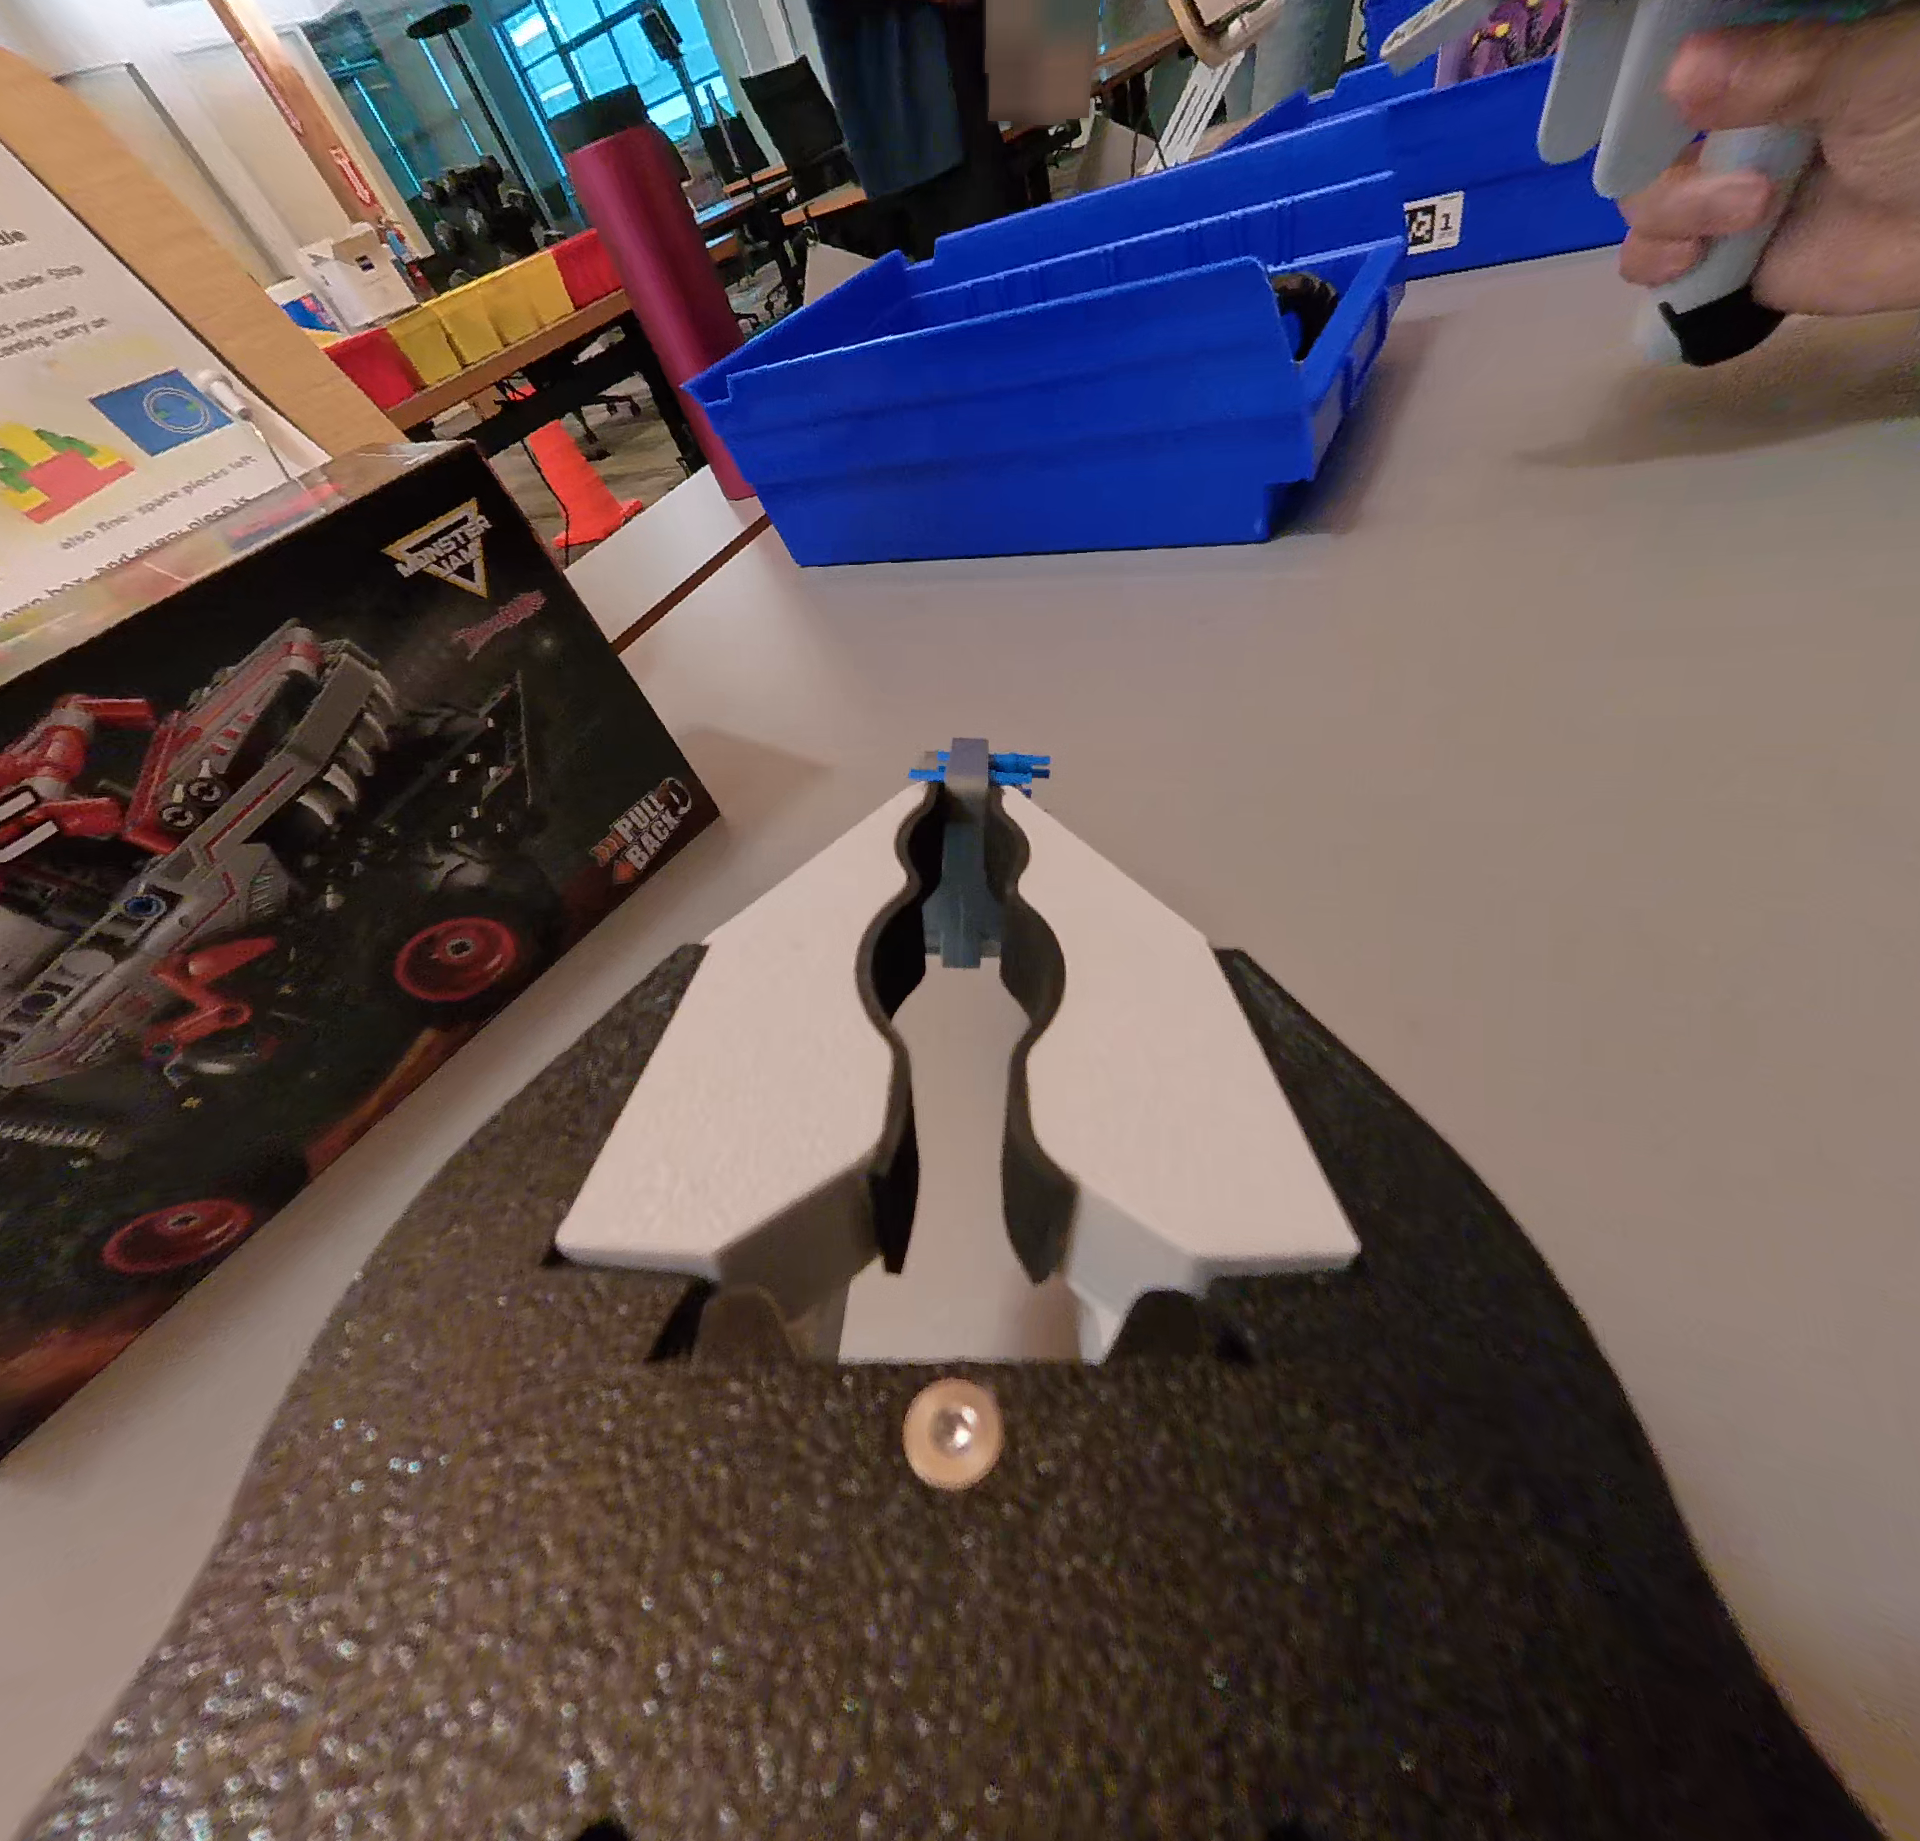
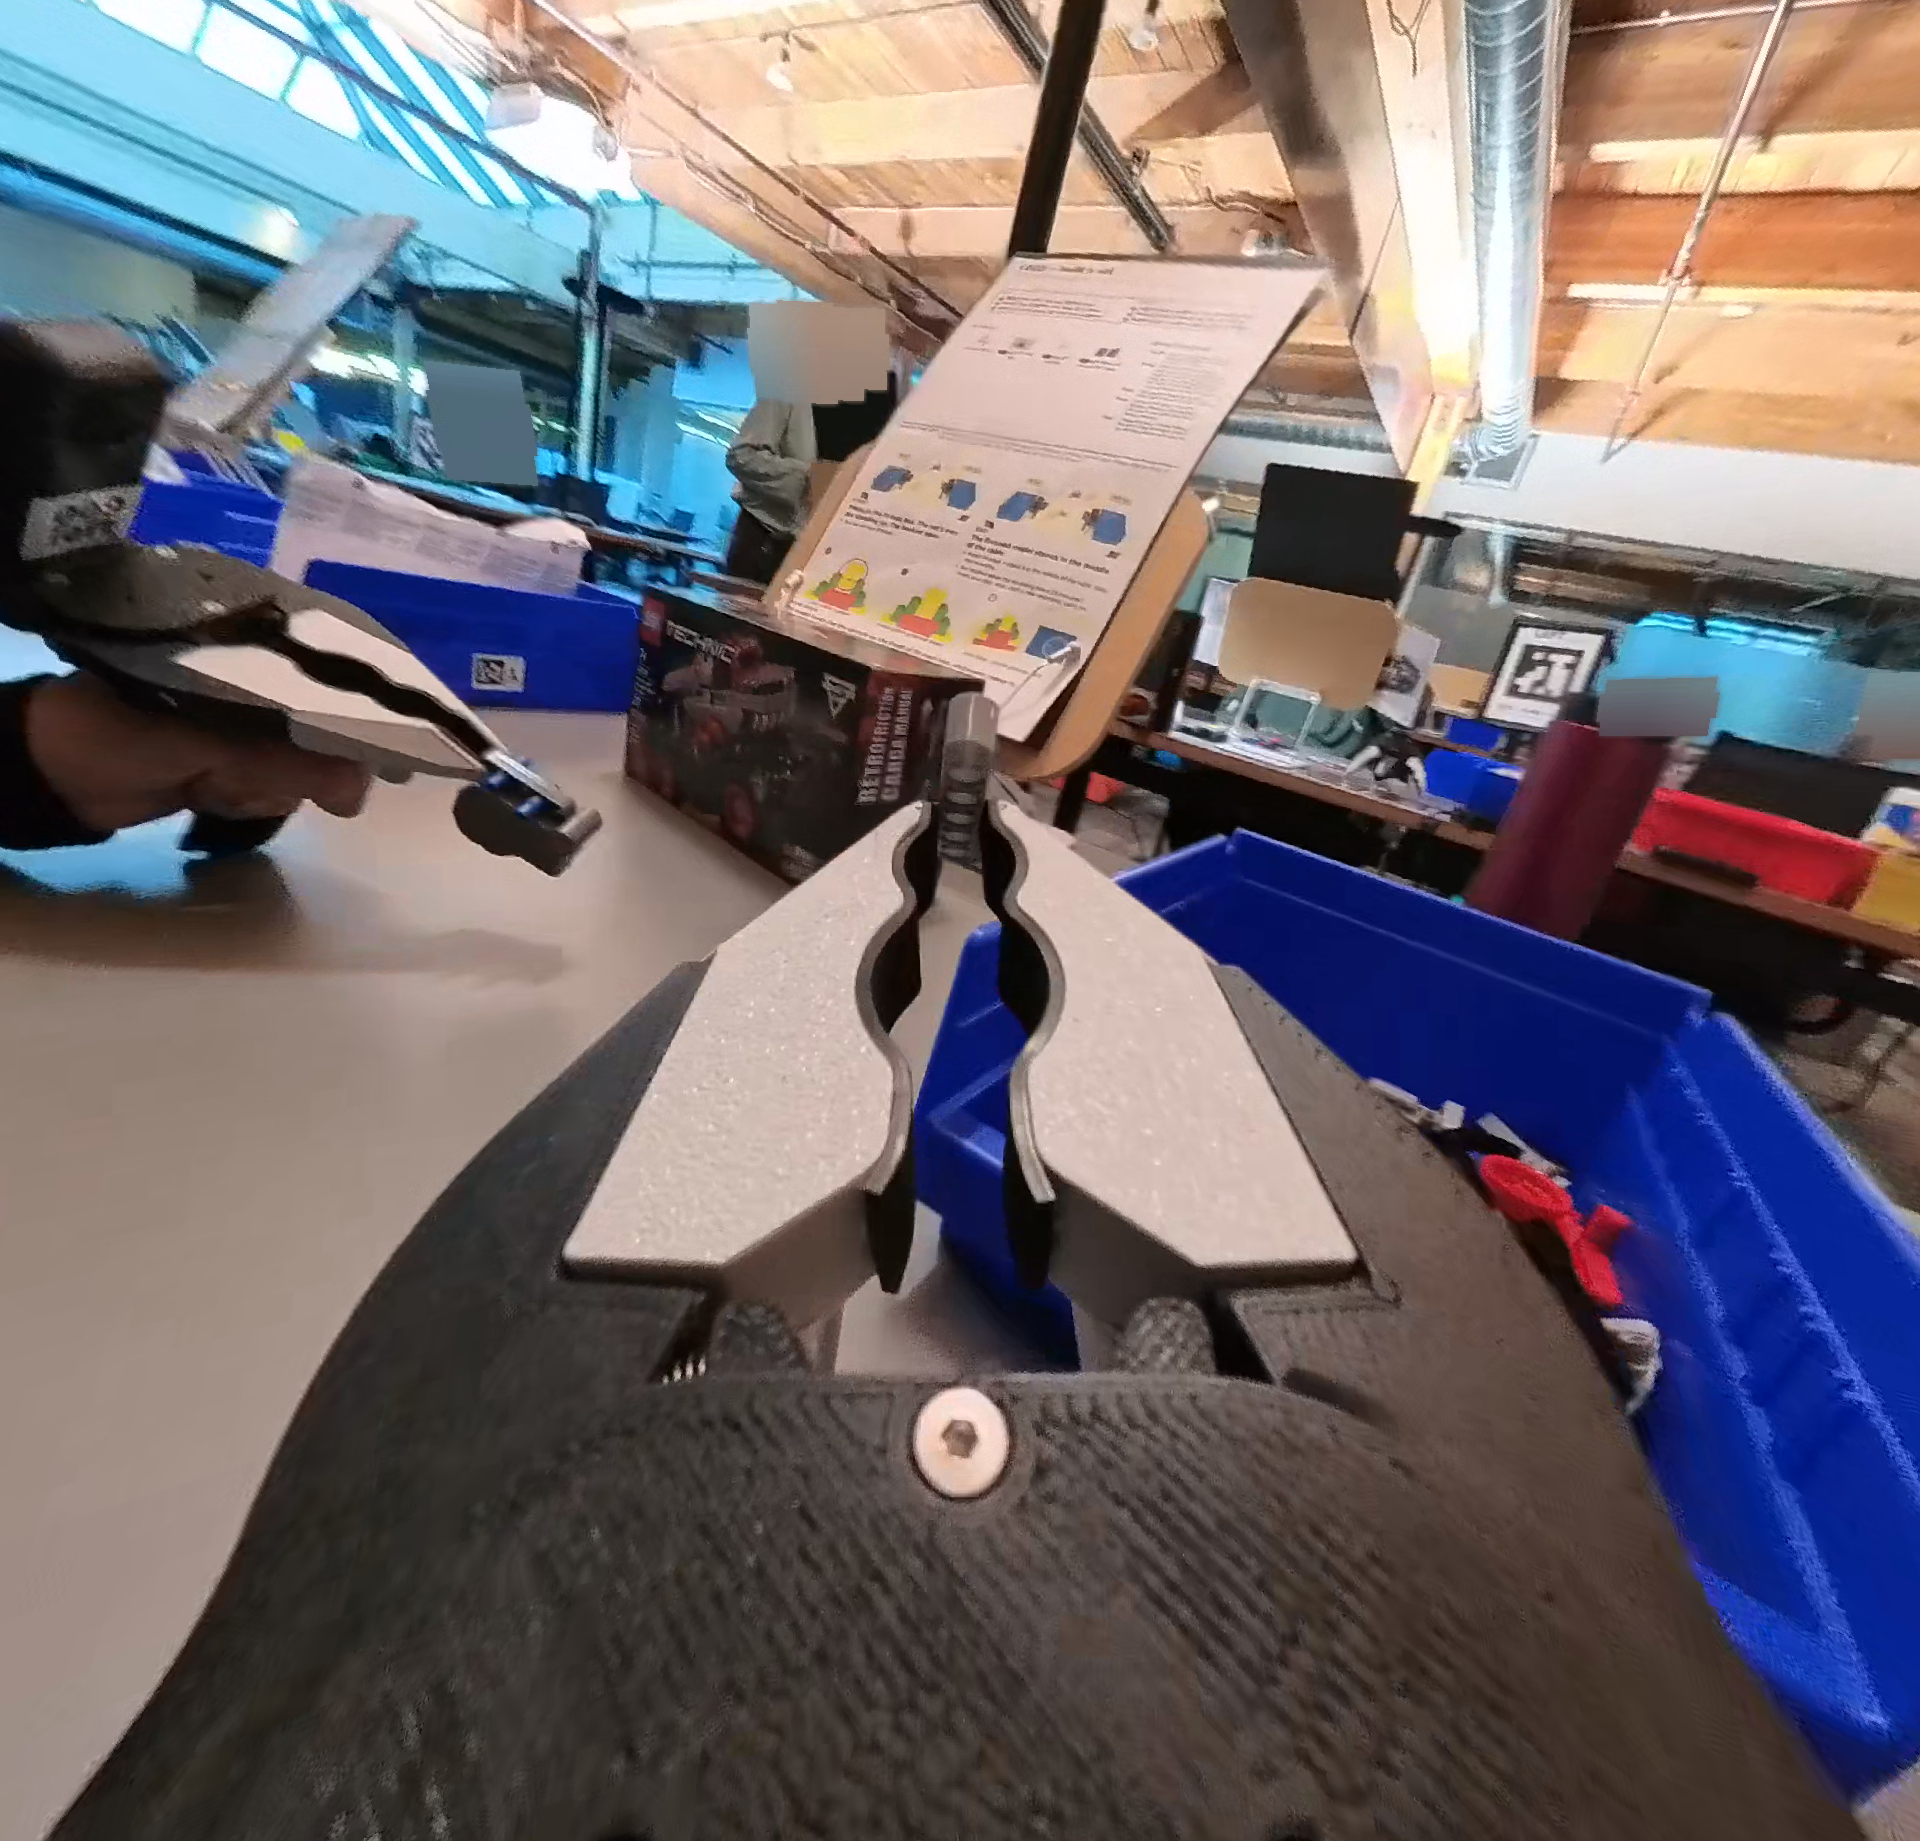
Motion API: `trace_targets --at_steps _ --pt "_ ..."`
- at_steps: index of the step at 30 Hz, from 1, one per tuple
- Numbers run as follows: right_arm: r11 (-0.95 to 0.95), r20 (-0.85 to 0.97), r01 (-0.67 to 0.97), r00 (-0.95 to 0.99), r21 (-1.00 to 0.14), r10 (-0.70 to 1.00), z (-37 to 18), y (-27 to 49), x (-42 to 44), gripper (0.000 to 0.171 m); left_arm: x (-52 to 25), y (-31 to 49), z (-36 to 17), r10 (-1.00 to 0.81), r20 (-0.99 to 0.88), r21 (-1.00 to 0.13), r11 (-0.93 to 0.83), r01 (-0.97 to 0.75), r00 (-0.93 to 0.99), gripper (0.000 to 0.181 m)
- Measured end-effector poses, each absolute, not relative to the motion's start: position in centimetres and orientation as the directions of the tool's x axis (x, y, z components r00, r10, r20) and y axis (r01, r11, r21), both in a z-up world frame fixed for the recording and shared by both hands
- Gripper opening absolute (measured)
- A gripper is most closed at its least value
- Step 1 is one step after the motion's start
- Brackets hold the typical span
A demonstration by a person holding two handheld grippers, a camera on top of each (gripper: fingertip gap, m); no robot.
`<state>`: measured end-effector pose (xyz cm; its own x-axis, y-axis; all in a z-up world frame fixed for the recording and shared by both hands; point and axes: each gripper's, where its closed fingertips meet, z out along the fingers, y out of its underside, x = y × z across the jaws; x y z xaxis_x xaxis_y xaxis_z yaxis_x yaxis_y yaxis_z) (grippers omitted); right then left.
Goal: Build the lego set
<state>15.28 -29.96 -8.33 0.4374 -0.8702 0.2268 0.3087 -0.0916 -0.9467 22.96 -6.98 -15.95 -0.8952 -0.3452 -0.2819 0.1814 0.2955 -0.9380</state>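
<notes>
My left gripper (image 1: 975, 804) is shut on a dark grey lego piece (image 1: 966, 856) with blue pins (image 1: 1023, 768) sticking out at its tip, held above the grey table (image 1: 1351, 856). The same gripper (image 2: 488, 752) and its grey piece (image 2: 530, 825) show at the left of the right wrist view. My right gripper (image 2: 961, 815) is shut on a slim grey lego part (image 2: 963, 773) with a dark ribbed section, held upright over the edge of a blue bin (image 2: 1558, 1012). In the left wrist view the right gripper's handle (image 1: 1662, 108) and the hand on it sit at the top right.
The lego set box (image 1: 291, 856) stands at the left, also in the right wrist view (image 2: 790, 752). Blue bins (image 1: 1039, 420) line the far side. The near bin holds red pieces (image 2: 1548, 1220). An instruction board (image 2: 1049, 482) stands behind the box. A maroon bottle (image 1: 644, 264) stands by the table edge. The gap from one gripper's tips to the other's is roughly 25 cm.
</notes>
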Motion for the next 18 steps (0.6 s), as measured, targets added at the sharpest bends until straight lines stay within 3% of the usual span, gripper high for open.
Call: trace_targets --at_steps 5,10,14,16,18 --pt "-0.067 0.186 0.280 0.424 -0.958 -0.886 -8.5 -32.8 16.5 0.006 22.9 -7.0 -16.0 -0.333 -0.278 -0.939 0.291 0.182 -0.901 0.005" --pt "-0.351 0.351 0.073 0.385 -0.934 -0.854 -11.7 -35.3 19.4 0.006 22.8 -7.1 -16.2 -0.322 -0.292 -0.933 0.303 0.194 -0.900 0.005" --pt "-0.554 0.447 -0.257 0.375 -0.792 -0.812 -15.3 -38.0 22.0 0.011 22.7 -7.2 -16.3 -0.314 -0.301 -0.928 0.312 0.202 -0.900 0.005" --pt "-0.595 0.464 -0.380 0.385 -0.708 -0.798 -16.3 -38.8 22.9 0.032 22.6 -7.3 -16.4 -0.310 -0.304 -0.927 0.316 0.204 -0.901 0.005" --pt "-0.640 0.484 -0.408 0.427 -0.651 -0.764 -16.5 -38.5 23.2 0.039 22.6 -7.3 -16.4 -0.309 -0.305 -0.926 0.316 0.205 -0.901 0.005"
